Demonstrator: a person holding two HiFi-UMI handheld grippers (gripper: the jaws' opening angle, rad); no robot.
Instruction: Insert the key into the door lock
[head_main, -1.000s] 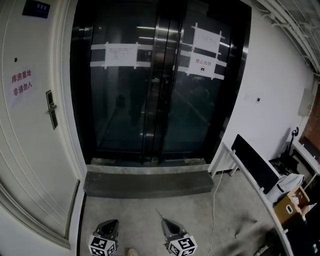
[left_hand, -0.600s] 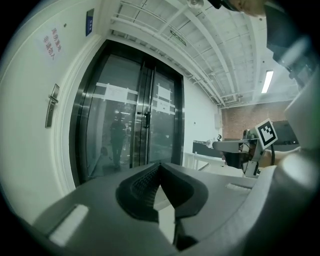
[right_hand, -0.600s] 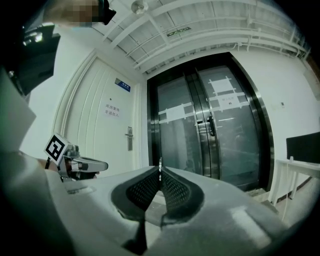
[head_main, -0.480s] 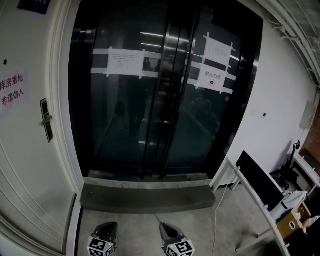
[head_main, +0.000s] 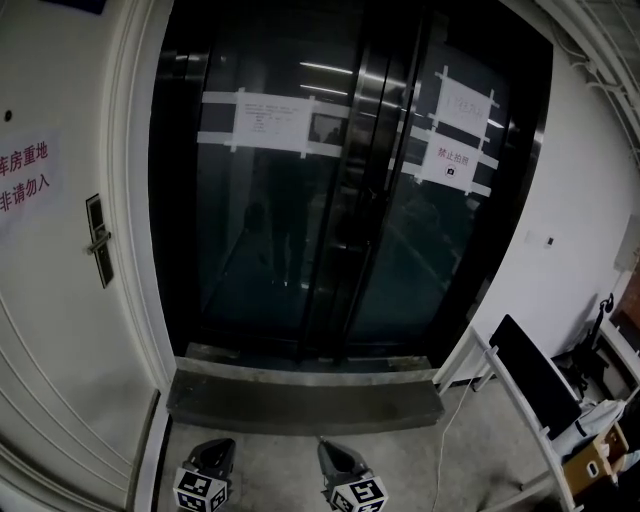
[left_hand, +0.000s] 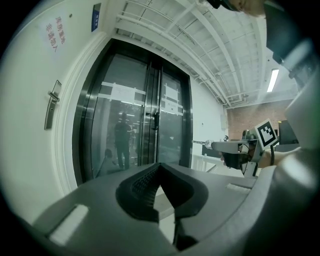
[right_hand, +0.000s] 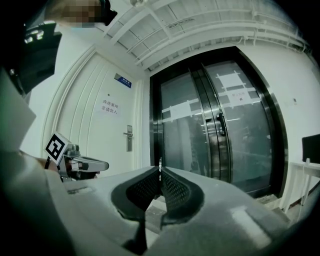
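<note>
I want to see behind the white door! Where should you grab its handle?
I'd grab the lever handle by its bar, away from the upright plate. It sticks out level and thin, so come straight at the white door's face with the left gripper, fingers above and below. The right gripper is busy pinching the key.

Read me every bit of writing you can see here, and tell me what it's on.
"库房重地 / 非请勿入", in red: sign on the white door; its left edge is cut off in the head view.
"禁止拍照", in red: lower paper on the right glass door.
Upper paper on that door: too faint to read.
Paper on the left glass door: print too small.
Blue plate above the white door: too small.
</note>
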